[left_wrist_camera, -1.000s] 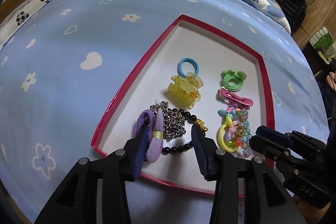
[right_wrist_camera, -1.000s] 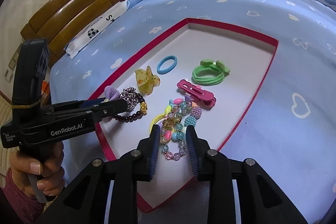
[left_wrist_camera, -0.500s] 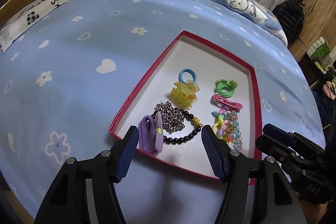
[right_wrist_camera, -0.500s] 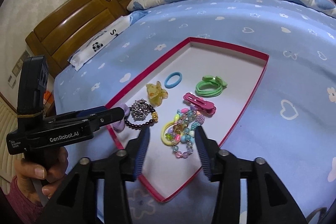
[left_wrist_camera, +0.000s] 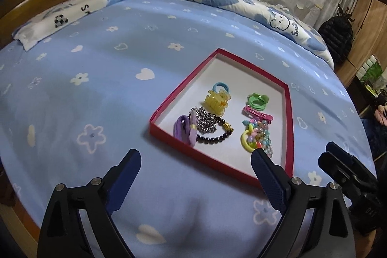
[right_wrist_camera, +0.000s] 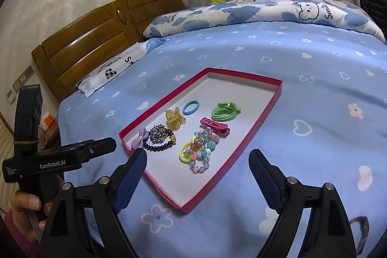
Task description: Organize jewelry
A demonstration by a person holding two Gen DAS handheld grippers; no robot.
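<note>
Both grippers, left gripper (left_wrist_camera: pixel 196 169) and right gripper (right_wrist_camera: pixel 198 167), have just spread wide, holding nothing. Colourful hair ties, clips and beads lie in the flat red box (left_wrist_camera: pixel 289 134). Grabbing tangled beads (right_wrist_camera: pixel 202 149) might drag neighbours.

A: Where does the box (right_wrist_camera: pixel 262 114) sit?

B: On the bed (right_wrist_camera: pixel 302 161), with the pillow (right_wrist_camera: pixel 113 69) and headboard (right_wrist_camera: pixel 92 40) beyond it to the left and the quilt (right_wrist_camera: pixel 254 11) along the far side.

A: And inside it?

B: In the right wrist view, a hair tie (right_wrist_camera: pixel 191 107) lies farthest back, a claw clip (right_wrist_camera: pixel 175 118) just before it, then the chain (right_wrist_camera: pixel 158 133) with the dark bead bracelet (right_wrist_camera: pixel 159 146) at the near left corner, a bow tie band (right_wrist_camera: pixel 139 140) beside them at the wall. To the right, looped bands (right_wrist_camera: pixel 225 111) lie behind a flat clip (right_wrist_camera: pixel 215 125), and a heap of bead bracelets (right_wrist_camera: pixel 200 149) lies nearest.

A: The far end?

B: Bare floor of the box.
</note>
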